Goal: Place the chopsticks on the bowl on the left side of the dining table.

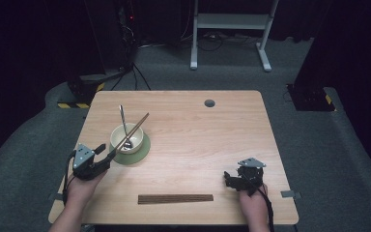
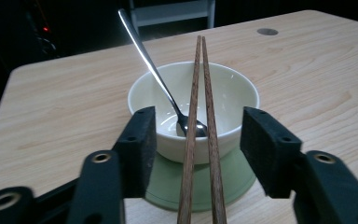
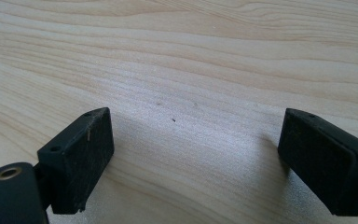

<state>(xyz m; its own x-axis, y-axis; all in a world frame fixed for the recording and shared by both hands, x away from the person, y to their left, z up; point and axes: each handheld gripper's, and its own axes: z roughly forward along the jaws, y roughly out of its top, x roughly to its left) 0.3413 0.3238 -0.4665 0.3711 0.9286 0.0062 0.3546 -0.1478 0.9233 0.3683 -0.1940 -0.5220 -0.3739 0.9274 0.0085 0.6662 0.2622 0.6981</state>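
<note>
A cream bowl [image 1: 126, 137] [image 2: 223, 93] stands on a green saucer [image 1: 142, 152] [image 2: 223, 182] at the table's left. A metal spoon [image 1: 122, 118] [image 2: 149, 60] leans in the bowl, handle pointing away. A pair of brown chopsticks [image 1: 135, 129] [image 2: 200, 93] lies slanted across the bowl's rim, and its near ends run back between the jaws of my left gripper [image 1: 108, 153] [image 2: 199, 135]. Those jaws stand apart, with a gap between each pad and the chopsticks. My right gripper [image 1: 229, 179] [image 3: 196, 140] rests open over bare wood at the front right, with nothing between its fingers.
A long dark wooden strip [image 1: 175, 198] lies near the table's front edge, between the two hands. A round cable hole [image 1: 209, 103] [image 2: 266, 31] sits near the far edge. Beyond the table stands a white desk frame [image 1: 232, 21] on grey carpet.
</note>
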